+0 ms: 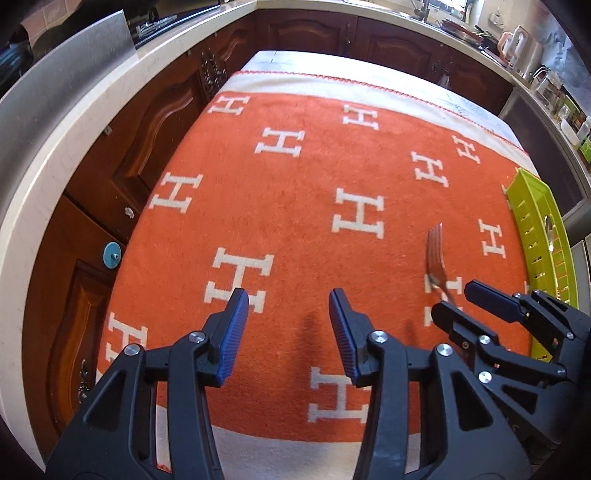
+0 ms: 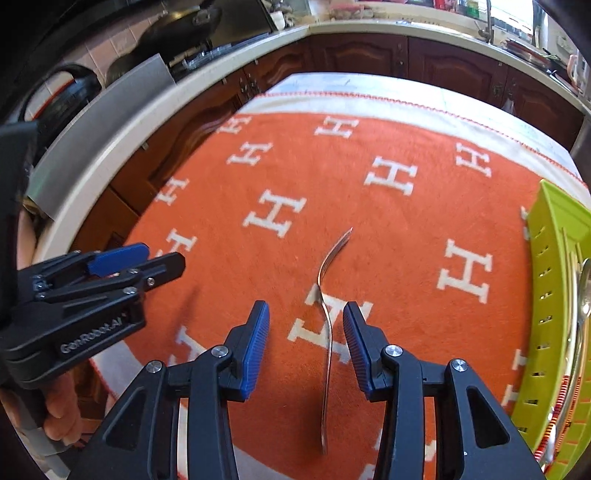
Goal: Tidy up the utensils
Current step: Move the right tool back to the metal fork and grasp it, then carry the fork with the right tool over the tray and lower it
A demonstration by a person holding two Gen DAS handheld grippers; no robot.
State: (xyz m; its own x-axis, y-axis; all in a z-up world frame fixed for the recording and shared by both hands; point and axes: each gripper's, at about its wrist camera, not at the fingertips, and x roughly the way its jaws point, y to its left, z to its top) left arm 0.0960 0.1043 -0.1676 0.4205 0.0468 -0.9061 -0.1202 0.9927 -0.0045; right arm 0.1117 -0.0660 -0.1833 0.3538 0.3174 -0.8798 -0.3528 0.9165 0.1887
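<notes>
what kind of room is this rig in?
Almost certainly a home kitchen: dark wooden cabinets under a pale countertop, a tap at the far counter, and a fork on the orange H-patterned cloth beside a green utensil tray.

Readable text, two items. Orange blanket on the counter: repeated white serif letter "H" woven across the whole field, at varied angles. Left claw, seen from the right wrist view: embossed lettering on its black body, reads approximately "GenRobot.AI"; last characters unclear.
</notes>
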